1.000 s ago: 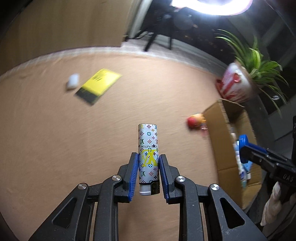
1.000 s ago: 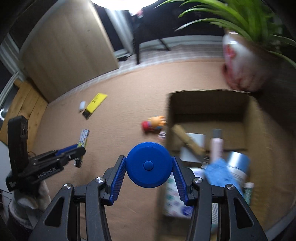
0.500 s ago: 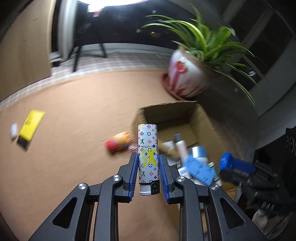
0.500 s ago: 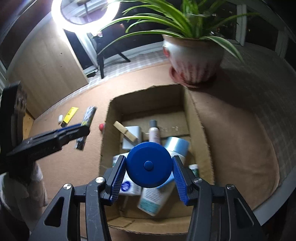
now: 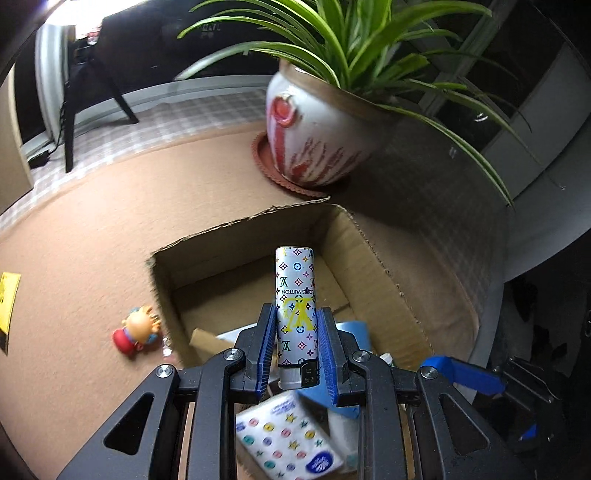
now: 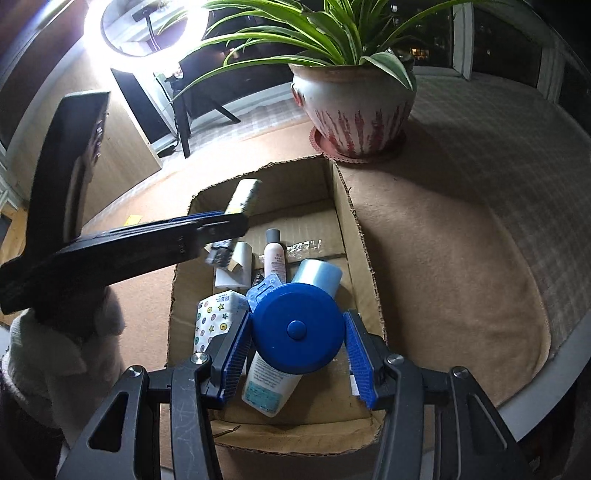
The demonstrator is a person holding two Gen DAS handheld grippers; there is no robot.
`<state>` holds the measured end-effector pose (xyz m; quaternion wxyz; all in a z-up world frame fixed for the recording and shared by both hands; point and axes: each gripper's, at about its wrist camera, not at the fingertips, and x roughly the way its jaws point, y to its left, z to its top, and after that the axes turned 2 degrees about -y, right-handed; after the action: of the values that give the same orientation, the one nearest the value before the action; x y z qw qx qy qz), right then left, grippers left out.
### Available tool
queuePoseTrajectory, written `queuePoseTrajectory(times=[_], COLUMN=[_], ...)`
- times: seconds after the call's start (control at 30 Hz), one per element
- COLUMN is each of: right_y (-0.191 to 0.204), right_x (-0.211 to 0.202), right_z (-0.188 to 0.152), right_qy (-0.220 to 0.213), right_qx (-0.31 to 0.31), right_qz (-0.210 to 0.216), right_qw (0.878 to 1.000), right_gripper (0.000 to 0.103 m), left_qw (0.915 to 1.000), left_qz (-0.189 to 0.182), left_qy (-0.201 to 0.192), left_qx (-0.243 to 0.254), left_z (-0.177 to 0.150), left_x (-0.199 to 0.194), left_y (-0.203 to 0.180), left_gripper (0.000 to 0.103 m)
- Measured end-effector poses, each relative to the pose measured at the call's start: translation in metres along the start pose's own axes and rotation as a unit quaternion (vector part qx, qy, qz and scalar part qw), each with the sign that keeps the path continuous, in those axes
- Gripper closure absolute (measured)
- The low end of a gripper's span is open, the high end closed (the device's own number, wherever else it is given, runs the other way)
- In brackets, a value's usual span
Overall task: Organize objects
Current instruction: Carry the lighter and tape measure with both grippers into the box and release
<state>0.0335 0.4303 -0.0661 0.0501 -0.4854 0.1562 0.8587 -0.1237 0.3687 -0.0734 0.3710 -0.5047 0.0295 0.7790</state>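
My left gripper (image 5: pixel 296 334) is shut on a white patterned lighter (image 5: pixel 295 295), held upright above the open cardboard box (image 5: pixel 373 258). In the right wrist view the left gripper (image 6: pixel 225 225) reaches over the box (image 6: pixel 347 206) from the left with the lighter (image 6: pixel 243 194). My right gripper (image 6: pixel 297 341) holds a round blue tape measure (image 6: pixel 297 330) over the box's near end; its right pad shows a small gap. The box holds a tissue pack (image 6: pixel 216 317), a pink bottle (image 6: pixel 274 254), a blue roll (image 6: pixel 319 275) and a white bottle (image 6: pixel 269 384).
A potted spider plant (image 5: pixel 317 140) stands just behind the box on the brown mat. A small toy figure (image 5: pixel 136 332) lies left of the box, a yellow card (image 5: pixel 7 295) further left. A ring light (image 6: pixel 122 33) and tripod stand beyond. The table edge curves at the right.
Both grippers have moved over the box with their objects. The left one swung from the open mat to above the box. The right gripper's pads look slightly wider around the tape measure.
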Motion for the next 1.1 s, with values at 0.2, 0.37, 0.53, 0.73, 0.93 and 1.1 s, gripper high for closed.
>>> queuePoseTrajectory(times=[0.2, 0.37, 0.53, 0.73, 0.93, 1.1], right_y=[0.008, 0.012, 0.013, 0.026, 0.047, 0.068], right_x=[-0.006, -0.009, -0.011, -0.010, -0.013, -0.016], right_z=[-0.001, -0.002, -0.002, -0.004, -0.006, -0.005], right_qy=[-0.011, -0.014, -0.016, -0.014, -0.020, -0.029], right_qx=[-0.019, -0.022, -0.014, -0.015, -0.023, -0.036], right_qz=[0.010, 0.012, 0.019, 0.027, 0.043, 0.047], right_qw=[1.000, 1.000, 1.000, 0.999, 0.999, 0.998], right_gripper=[0.049, 0.047, 0.046, 0.046, 0.046, 0.046], left_qw=[0.9996, 0.9993, 0.9991, 0.9988, 0.9973, 0.9947], left_qz=[0.006, 0.024, 0.032, 0.046, 0.071, 0.098], left_qy=[0.005, -0.009, -0.016, -0.014, -0.015, -0.031], left_qx=[0.027, 0.029, 0.021, 0.010, -0.001, -0.004], left_z=[0.006, 0.004, 0.001, -0.012, -0.033, -0.047], left_x=[0.010, 0.000, -0.012, -0.028, -0.053, -0.083], left_y=[-0.010, -0.005, 0.009, 0.033, 0.061, 0.079], left_gripper=[0.042, 0.033, 0.033, 0.033, 0.033, 0.032])
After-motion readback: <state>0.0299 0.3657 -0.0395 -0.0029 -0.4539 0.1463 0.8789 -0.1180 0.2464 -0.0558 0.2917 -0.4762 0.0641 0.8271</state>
